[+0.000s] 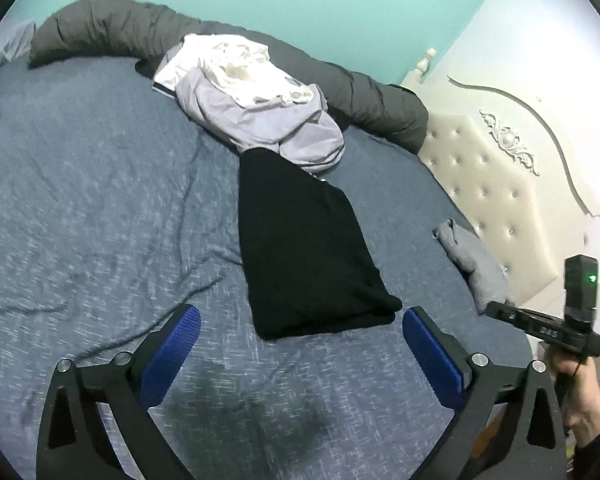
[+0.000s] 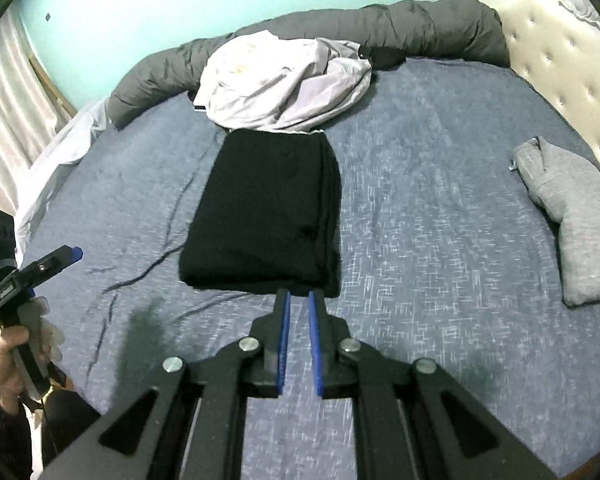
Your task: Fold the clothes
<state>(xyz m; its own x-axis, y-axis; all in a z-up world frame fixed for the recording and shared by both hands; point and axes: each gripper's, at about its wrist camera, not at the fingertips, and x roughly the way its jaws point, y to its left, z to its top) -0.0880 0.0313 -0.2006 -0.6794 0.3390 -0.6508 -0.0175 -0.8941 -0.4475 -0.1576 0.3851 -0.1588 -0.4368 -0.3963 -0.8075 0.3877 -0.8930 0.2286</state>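
Observation:
A black garment (image 1: 304,248) (image 2: 264,216) lies folded into a neat rectangle on the blue-grey bed sheet (image 1: 80,184) (image 2: 420,200). My left gripper (image 1: 300,314) hovers above its near edge, jaws wide open, nothing between the blue pads. My right gripper (image 2: 299,293) hangs over the garment's near right corner. Its pads stand almost together with only a thin slit, and no cloth is in them. Behind the black garment sits a rumpled pile of white and pale lilac clothes (image 1: 252,96) (image 2: 284,84).
A folded grey garment (image 2: 568,216) (image 1: 472,260) lies at the right, near the tufted cream headboard (image 1: 492,184) (image 2: 560,60). A rolled dark grey duvet (image 1: 112,28) (image 2: 420,24) lines the far side along the turquoise wall. A hand holds each gripper at the frame edges.

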